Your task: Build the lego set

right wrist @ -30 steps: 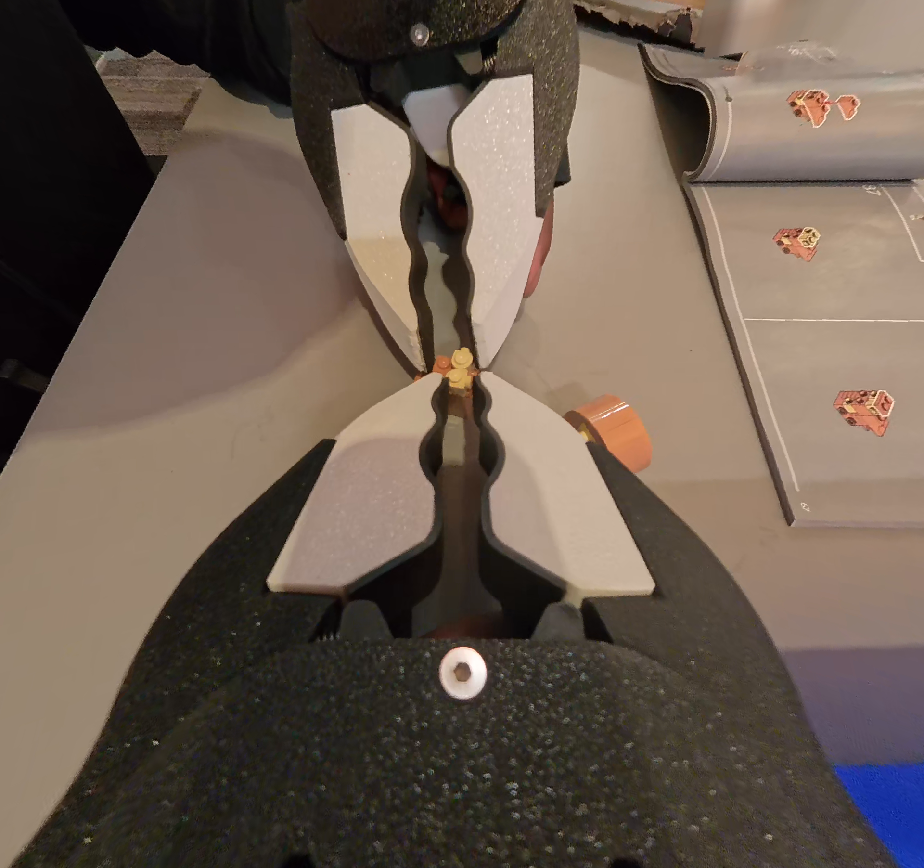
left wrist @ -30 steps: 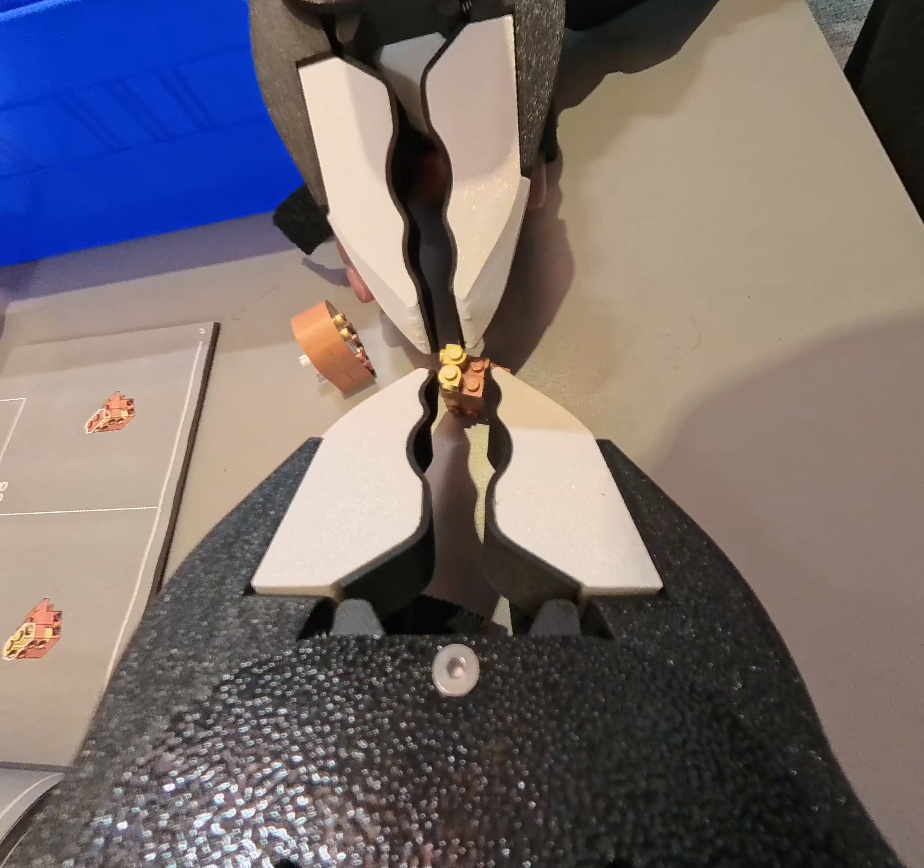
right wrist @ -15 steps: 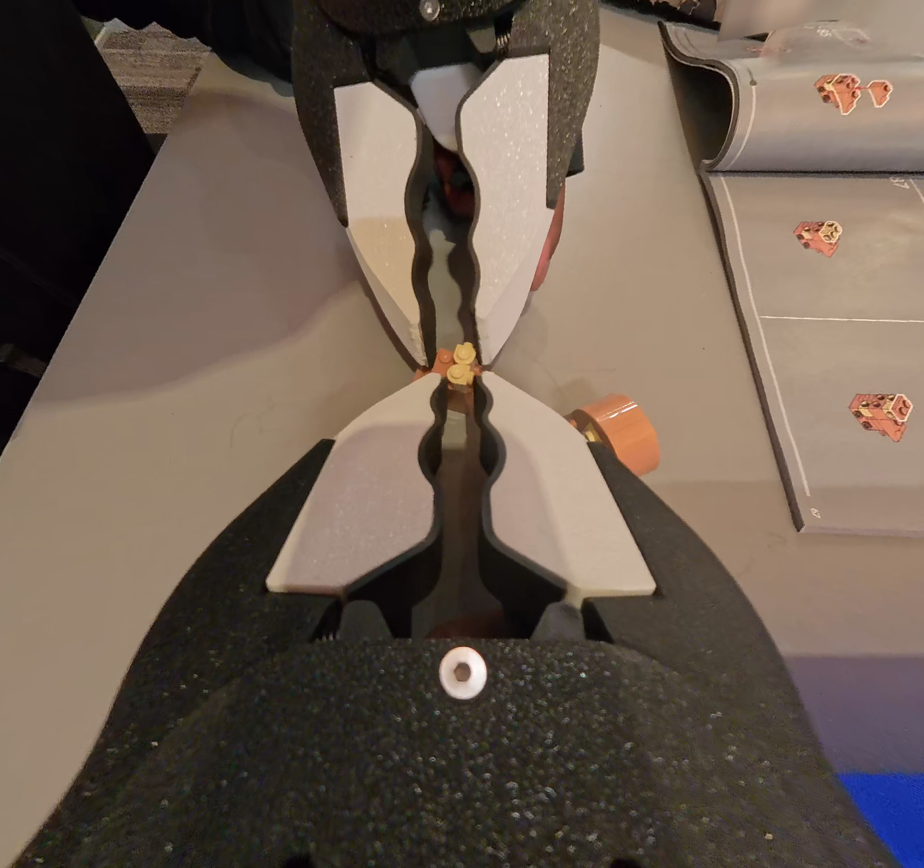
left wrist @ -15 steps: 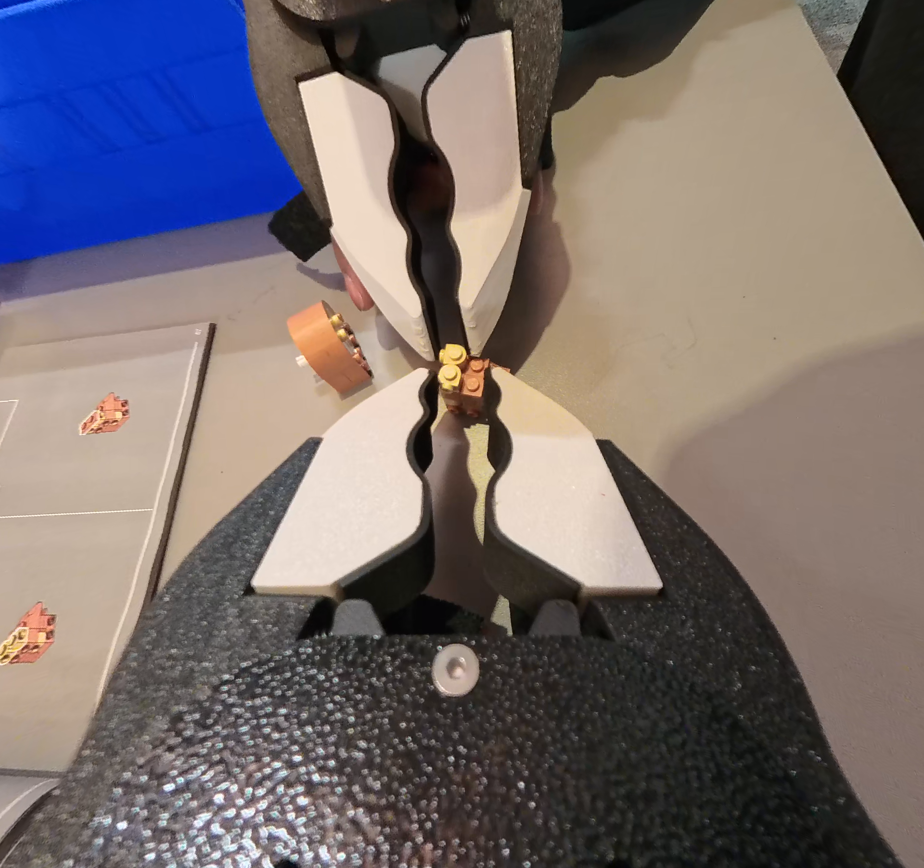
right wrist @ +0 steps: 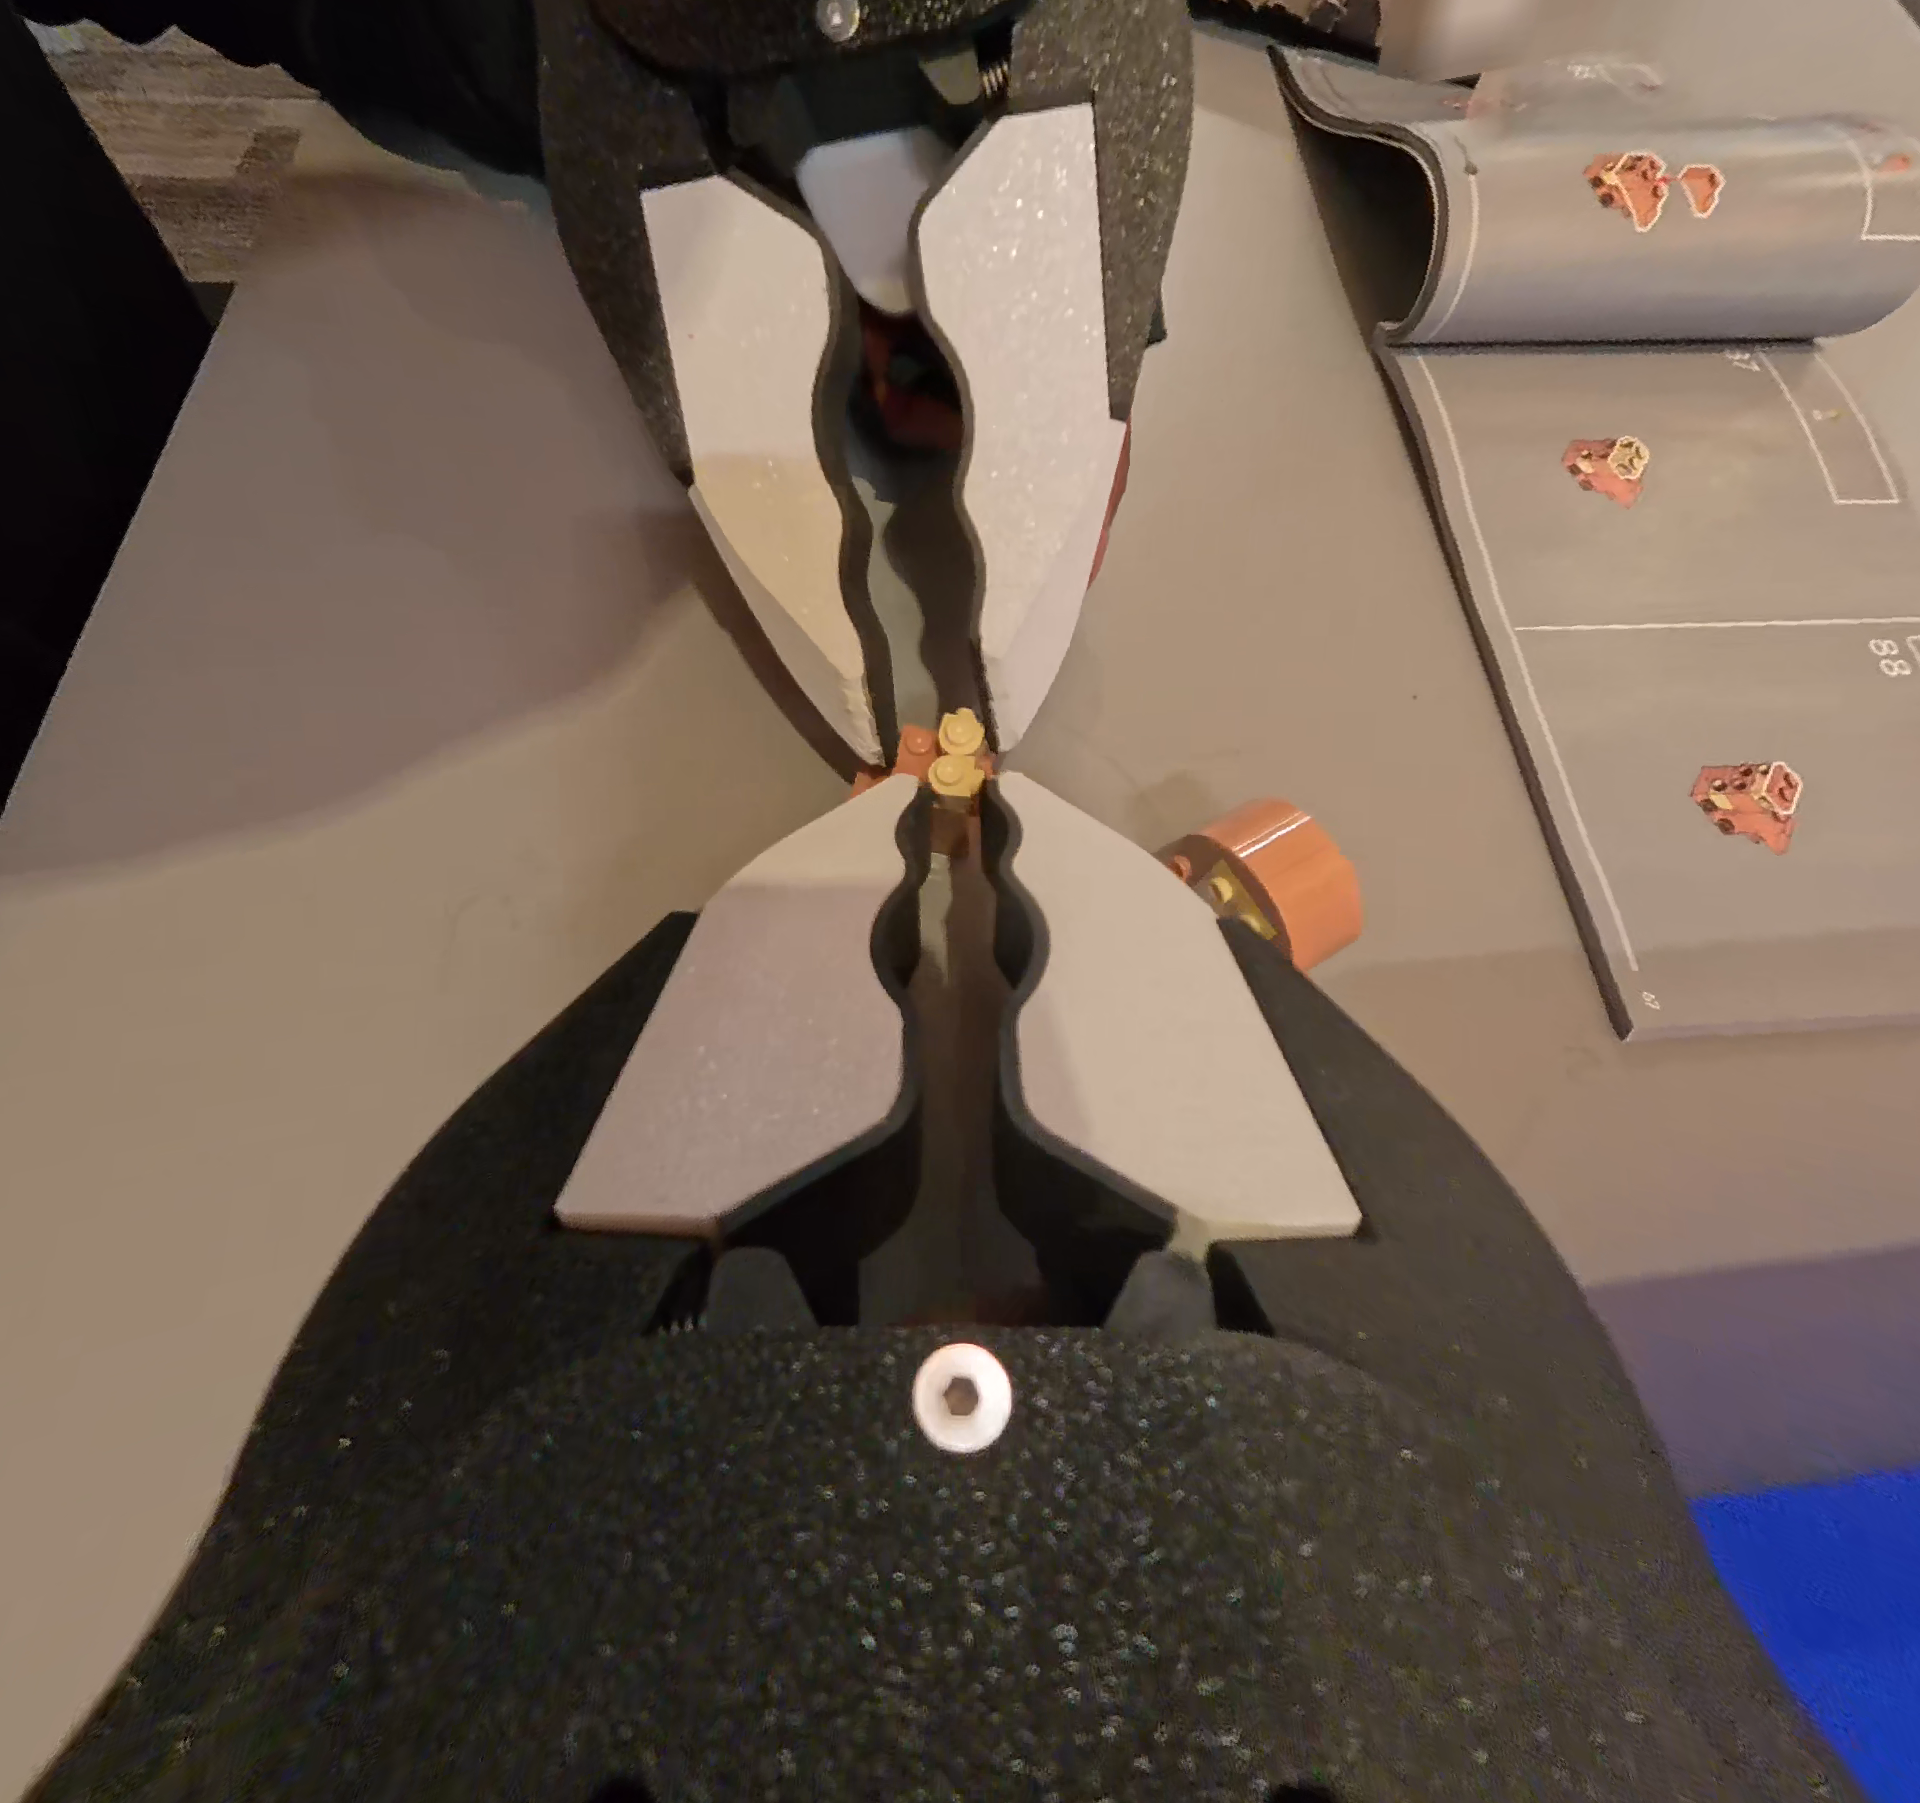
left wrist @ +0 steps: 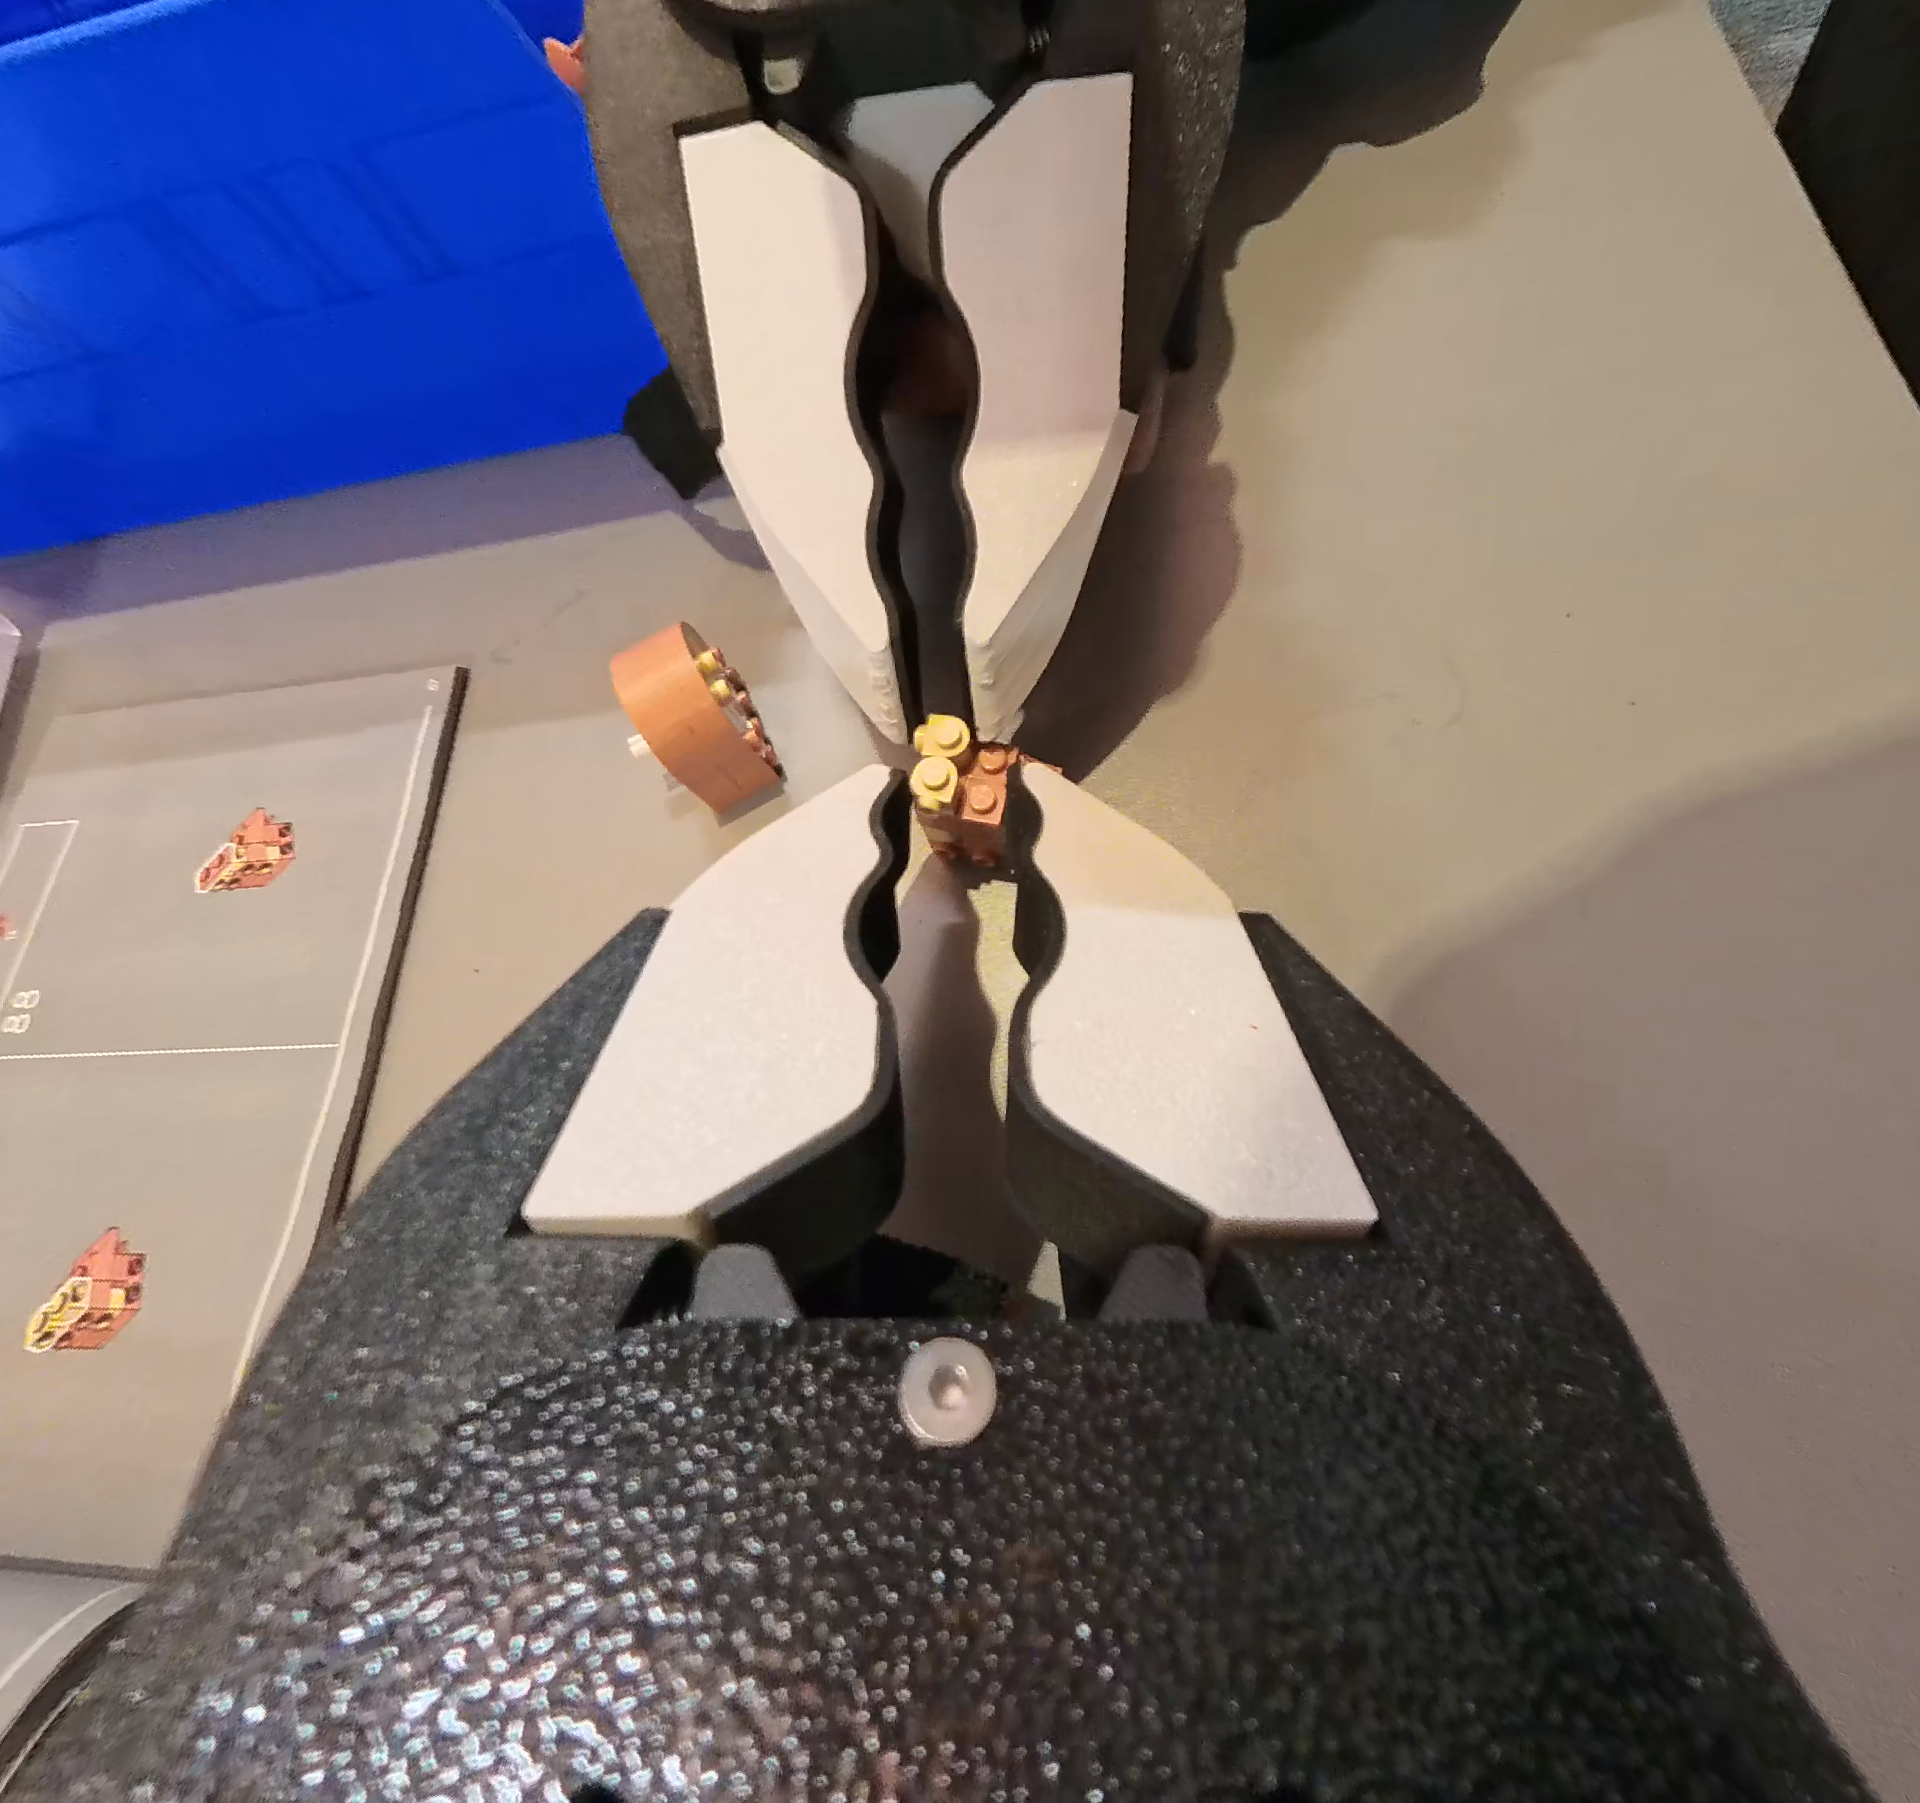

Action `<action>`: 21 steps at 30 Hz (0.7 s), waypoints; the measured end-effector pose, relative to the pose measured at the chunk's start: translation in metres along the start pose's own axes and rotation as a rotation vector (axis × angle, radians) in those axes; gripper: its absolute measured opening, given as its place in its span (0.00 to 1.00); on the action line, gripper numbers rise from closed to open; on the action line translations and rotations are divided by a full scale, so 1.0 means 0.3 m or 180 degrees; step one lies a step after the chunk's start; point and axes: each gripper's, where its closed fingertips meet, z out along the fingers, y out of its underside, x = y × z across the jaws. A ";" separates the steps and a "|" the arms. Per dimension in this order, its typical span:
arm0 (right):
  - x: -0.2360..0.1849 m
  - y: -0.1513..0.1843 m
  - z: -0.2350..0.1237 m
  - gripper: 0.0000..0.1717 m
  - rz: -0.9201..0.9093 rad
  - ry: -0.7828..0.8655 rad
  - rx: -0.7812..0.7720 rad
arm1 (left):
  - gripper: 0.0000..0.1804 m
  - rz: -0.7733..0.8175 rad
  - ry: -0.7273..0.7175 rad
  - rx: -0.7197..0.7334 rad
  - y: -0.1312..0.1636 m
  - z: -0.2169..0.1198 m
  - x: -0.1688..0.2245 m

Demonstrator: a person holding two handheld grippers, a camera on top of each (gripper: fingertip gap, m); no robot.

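1. Brick cluster (left wrist: 961,797): small brown and tan studded pieces, held up off the counter (left wrist: 1455,610) between two tongs that meet tip to tip.
2. Left tongs (left wrist: 961,823): clamped on the brown part of the cluster, fingertips (left wrist: 1049,808) against its sides. Narrow gap between the jaws, filled by the bricks.
3. Right tongs (right wrist: 948,797): clamped on the same cluster from the opposite side, jaws closer together, gripping at the tan-studded side. Two tan round studs (right wrist: 956,751) face up.
4. In the left wrist view the right tongs come in from the far side, tips touching the cluster; the right wrist view shows the mirror of that.
5. Round brown brick assembly (left wrist: 691,730): lies tipped on its side on the counter, just beside the tongs' tips, apart from the held cluster. Tan and brown studs show on one face.
6. Grey instruction booklet (right wrist: 1714,714): open flat on the counter beyond the round assembly, near the counter's edge, far page curled up. Printed pictures of brown brick builds on it.
7. Blue bin (left wrist: 291,226): at the far left corner of the counter in the left wrist view.
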 end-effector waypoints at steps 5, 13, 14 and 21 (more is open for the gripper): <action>0.001 0.001 0.000 0.05 0.0226 0.0141 -0.0029 | 0.10 0.0000 -0.0025 -0.0005 0.000 0.000 0.000; 0.002 0.001 0.000 0.05 0.0366 0.0327 -0.0041 | 0.10 -0.0015 -0.0043 -0.0009 0.000 0.000 -0.002; 0.002 0.001 0.000 0.05 0.0366 0.0339 -0.0040 | 0.10 -0.0018 -0.0042 -0.0009 0.000 0.000 -0.001; 0.001 0.000 0.001 0.05 0.0268 0.0143 -0.0025 | 0.09 -0.0013 -0.0024 -0.0003 0.000 -0.001 -0.001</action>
